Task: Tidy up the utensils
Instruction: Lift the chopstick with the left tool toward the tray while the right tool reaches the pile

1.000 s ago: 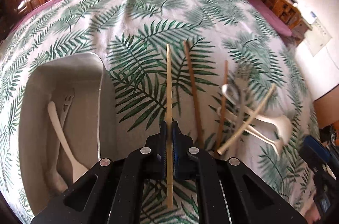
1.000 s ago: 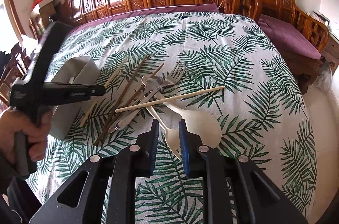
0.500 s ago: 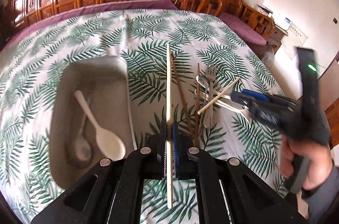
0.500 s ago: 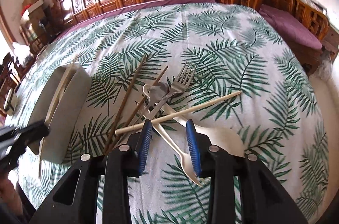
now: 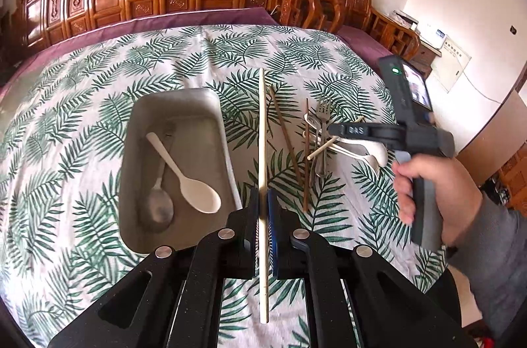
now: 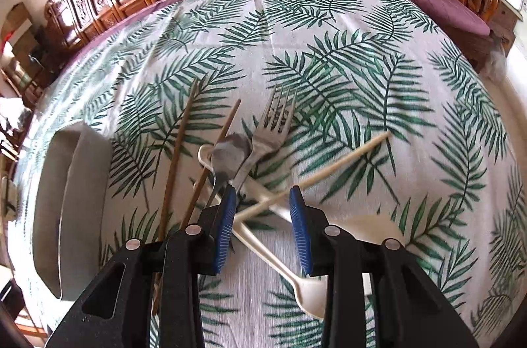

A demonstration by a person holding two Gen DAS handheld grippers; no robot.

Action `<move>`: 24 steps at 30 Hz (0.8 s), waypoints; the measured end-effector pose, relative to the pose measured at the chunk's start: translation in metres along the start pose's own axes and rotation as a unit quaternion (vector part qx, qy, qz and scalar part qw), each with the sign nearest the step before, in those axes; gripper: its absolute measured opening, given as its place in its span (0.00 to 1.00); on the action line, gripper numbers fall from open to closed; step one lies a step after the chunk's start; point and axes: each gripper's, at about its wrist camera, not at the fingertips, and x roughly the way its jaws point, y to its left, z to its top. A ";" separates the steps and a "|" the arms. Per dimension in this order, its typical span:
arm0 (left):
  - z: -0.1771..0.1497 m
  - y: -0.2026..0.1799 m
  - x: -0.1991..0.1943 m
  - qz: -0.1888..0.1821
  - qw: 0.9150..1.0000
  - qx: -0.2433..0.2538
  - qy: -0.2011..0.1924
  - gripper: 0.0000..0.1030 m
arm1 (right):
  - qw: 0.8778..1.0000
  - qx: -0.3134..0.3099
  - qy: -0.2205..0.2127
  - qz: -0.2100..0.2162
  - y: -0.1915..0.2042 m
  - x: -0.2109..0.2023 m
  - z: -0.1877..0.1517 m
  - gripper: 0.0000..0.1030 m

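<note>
Chopstick lifted, second grab lining up

The left gripper [image 5: 262, 209] stayed clamped on a pale chopstick [image 5: 262, 130], now raised beside the gray tray [image 5: 131, 150] holding two spoons. The right gripper [image 6: 262, 226] had dropped toward the pile, fingers wide open and empty, straddling the other pale chopstick [image 6: 332, 170] on the table; probably its next pick.

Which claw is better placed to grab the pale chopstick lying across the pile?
Right. The right claw is open just over that chopstick, which passes between its fingers. The left claw is shut on another chopstick.
</note>
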 end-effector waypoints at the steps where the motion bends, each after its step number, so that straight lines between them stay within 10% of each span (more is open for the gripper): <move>1: 0.001 0.001 -0.003 -0.001 1.000 0.001 0.001 0.04 | 1.000 0.001 0.004 -0.007 0.001 0.002 0.003 0.35; 8: 0.010 0.007 -0.015 -0.008 1.000 0.005 0.006 0.04 | 0.998 0.037 0.030 -0.032 -0.009 0.010 0.001 0.31; 15: 0.017 0.005 -0.025 -0.015 1.000 0.010 0.002 0.04 | 0.998 0.038 0.033 -0.042 -0.016 0.001 -0.001 0.06; 24: 0.014 0.009 -0.048 -0.003 1.000 0.002 -0.009 0.04 | 0.999 0.031 0.001 -0.020 -0.026 -0.053 -0.009 0.06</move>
